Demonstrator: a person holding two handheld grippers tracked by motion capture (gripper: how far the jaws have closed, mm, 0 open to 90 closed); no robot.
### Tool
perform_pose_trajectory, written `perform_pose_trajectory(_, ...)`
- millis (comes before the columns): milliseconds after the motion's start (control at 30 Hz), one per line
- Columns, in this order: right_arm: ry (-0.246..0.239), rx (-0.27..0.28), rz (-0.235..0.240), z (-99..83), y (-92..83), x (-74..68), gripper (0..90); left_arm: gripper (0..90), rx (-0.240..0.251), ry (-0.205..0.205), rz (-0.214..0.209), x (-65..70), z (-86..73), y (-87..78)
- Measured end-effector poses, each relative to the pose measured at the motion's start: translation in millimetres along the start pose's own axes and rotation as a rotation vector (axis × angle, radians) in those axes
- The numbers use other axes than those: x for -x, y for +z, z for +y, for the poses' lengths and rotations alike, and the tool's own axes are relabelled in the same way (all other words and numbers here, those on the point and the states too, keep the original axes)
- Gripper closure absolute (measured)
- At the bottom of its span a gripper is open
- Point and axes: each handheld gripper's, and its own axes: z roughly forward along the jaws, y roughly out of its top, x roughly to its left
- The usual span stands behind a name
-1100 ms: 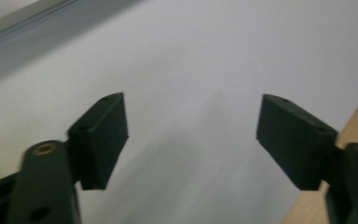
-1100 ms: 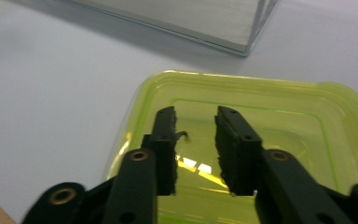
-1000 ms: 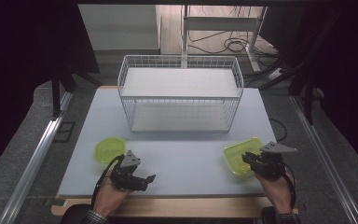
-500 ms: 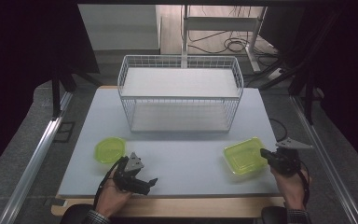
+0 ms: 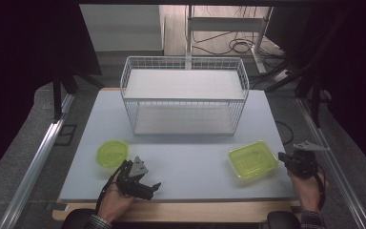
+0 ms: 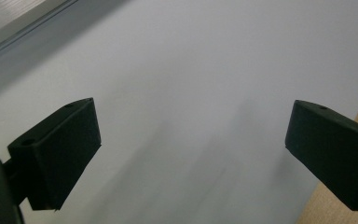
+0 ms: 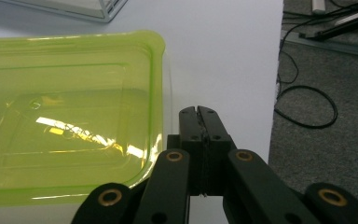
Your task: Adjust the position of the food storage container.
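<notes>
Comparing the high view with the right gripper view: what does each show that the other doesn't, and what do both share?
High view alone: the wire basket's full frame, the round green container and the left gripper, jaws wide open over bare table. Right gripper view alone: the right gripper has its jaws pressed shut with nothing between them, just off the lid's corner. Both: the rectangular green container and the white table.

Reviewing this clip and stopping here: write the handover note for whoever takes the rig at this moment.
Left gripper: open, nothing between the jaws, over bare table at the near edge.
Right gripper: shut, holding nothing, beside the rectangular green container.
Round green container sits near the left gripper.
Wire basket stands at the back.
Done: neither container is in the basket.
Left: probably both containers to handle.
</notes>
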Motion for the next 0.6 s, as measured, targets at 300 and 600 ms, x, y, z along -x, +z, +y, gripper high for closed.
perform_pose_trajectory(300,0.001,-0.023,0.042,-0.2,2.6,-6.3,88.7,3.1,0.0,0.01,0.006,0.6,0.1,-0.1)
perform_pose_trajectory(600,-0.012,-0.054,0.125,1.7,8.1,-31.4,88.7,3.1,-0.001,0.027,0.015,1.9,-0.2,0.9)
